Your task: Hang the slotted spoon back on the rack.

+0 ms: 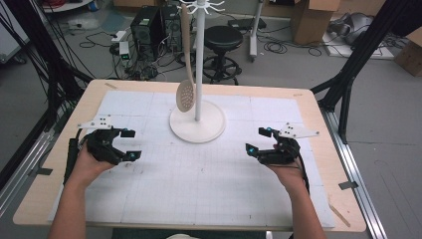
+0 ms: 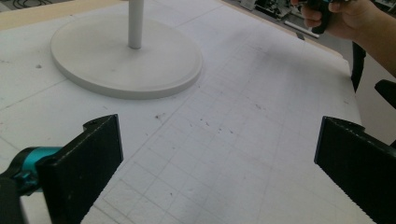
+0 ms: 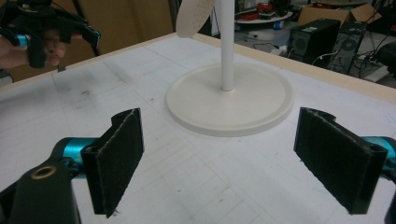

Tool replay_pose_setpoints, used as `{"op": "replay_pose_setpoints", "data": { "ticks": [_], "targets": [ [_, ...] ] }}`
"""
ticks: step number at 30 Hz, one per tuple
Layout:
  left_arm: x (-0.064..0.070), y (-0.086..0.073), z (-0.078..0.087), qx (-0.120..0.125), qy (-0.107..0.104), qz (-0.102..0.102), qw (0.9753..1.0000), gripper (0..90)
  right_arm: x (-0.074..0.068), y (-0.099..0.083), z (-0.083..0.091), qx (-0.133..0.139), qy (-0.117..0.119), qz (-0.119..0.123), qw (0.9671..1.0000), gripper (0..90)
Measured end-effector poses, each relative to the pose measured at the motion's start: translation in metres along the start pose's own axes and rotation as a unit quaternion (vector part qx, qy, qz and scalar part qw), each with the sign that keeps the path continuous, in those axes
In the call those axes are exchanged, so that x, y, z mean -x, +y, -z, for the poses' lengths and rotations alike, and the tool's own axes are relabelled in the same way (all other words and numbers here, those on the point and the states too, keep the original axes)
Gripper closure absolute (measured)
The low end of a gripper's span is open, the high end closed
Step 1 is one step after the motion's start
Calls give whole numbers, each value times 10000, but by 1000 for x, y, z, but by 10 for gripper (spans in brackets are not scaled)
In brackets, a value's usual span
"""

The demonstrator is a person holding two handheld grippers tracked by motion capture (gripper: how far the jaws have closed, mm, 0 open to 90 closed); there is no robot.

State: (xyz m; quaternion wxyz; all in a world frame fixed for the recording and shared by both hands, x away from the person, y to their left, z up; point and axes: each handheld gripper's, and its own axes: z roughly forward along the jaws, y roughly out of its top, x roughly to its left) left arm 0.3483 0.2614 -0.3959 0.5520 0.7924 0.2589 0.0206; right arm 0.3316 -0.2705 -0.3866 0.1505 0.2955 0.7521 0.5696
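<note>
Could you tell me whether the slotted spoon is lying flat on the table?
No, the slotted spoon hangs from the white stand, its head above the table.

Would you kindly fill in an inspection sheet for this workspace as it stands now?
Surface: wooden table under a white gridded mat, lightly speckled.
Job's things: white stand at mat centre; slotted spoon hanging from its hooks.
Clutter: nothing seen on the mat.
Grippers: left tool and right tool both open, empty, low over the mat.
Cables: one trails from each tool.
Surroundings: computer towers, stool, cardboard boxes, floor cables.
</note>
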Motion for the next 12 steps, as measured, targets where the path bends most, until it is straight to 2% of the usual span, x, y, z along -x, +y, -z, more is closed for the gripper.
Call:
{"op": "replay_pose_setpoints", "data": {
  "ticks": [12],
  "targets": [
    [-2,-4,-3,-80,117,127,9998,16,1,-2,-3,-54,3,-5,10000,147]
  ]
}}
